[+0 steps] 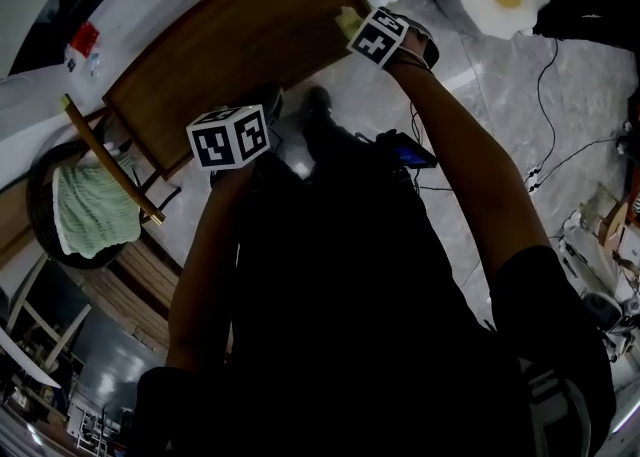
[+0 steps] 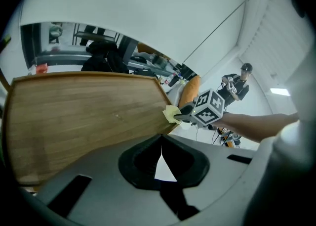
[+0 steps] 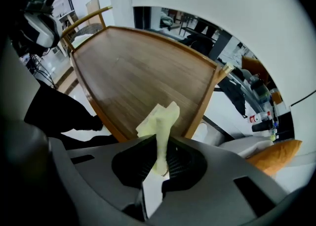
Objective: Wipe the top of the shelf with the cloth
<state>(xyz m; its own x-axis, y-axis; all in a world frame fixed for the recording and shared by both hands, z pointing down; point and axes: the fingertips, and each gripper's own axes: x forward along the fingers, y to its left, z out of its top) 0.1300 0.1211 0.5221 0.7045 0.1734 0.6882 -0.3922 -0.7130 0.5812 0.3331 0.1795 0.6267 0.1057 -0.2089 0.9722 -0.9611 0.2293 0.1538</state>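
A crumpled pale-yellow cloth is pinched lengthwise in the right gripper, pointed forward over the wooden shelf edge, while the left gripper is kept closed on nothing.

The right tool holds the yellow cloth at the shelf corner.

The shelf has a flat top of brown wood with a fine lengthwise grain and a slightly lighter border strip along its edges. Nearly all of the top is bare. A pale yellow cloth sits at its near right corner, right at the edge. The shelf stands on a pale grey marbled floor, where a thin black cable trails well to the right.
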